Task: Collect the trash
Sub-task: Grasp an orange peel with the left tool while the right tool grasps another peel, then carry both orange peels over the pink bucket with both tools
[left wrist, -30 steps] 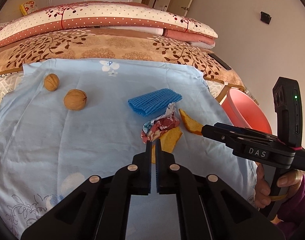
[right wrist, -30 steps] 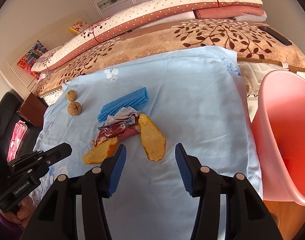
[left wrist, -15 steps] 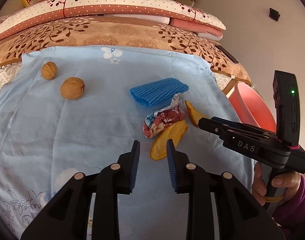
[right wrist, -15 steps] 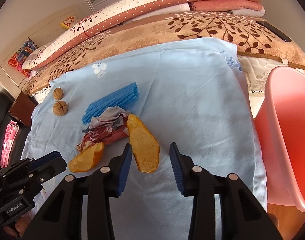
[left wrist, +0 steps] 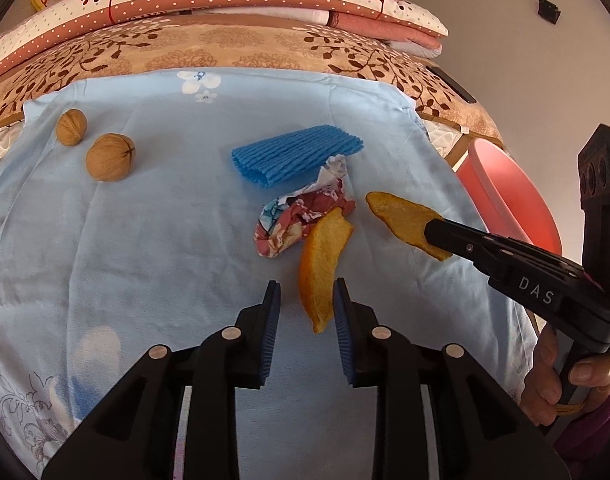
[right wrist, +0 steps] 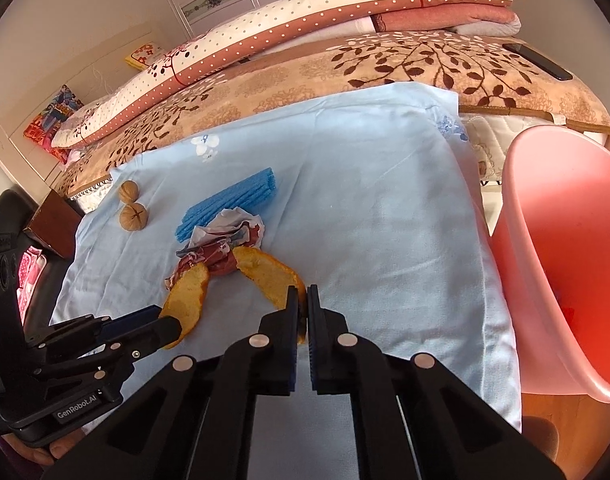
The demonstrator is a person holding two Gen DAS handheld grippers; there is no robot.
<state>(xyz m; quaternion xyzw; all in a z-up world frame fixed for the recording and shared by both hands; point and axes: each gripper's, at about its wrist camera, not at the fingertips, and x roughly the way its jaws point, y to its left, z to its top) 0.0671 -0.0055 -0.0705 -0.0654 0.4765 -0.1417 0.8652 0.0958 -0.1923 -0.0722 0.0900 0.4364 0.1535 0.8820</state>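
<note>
Right gripper: you had it clamped on the near end of one curved orange peel slice.
Left gripper: your jaws were closing around the other peel, seemingly not yet touching.
Pink plastic bin: right of the blue sheet.

Two walnuts, two orange peels, one blue foam sleeve, one crumpled wrapper, one pink bin.
</note>
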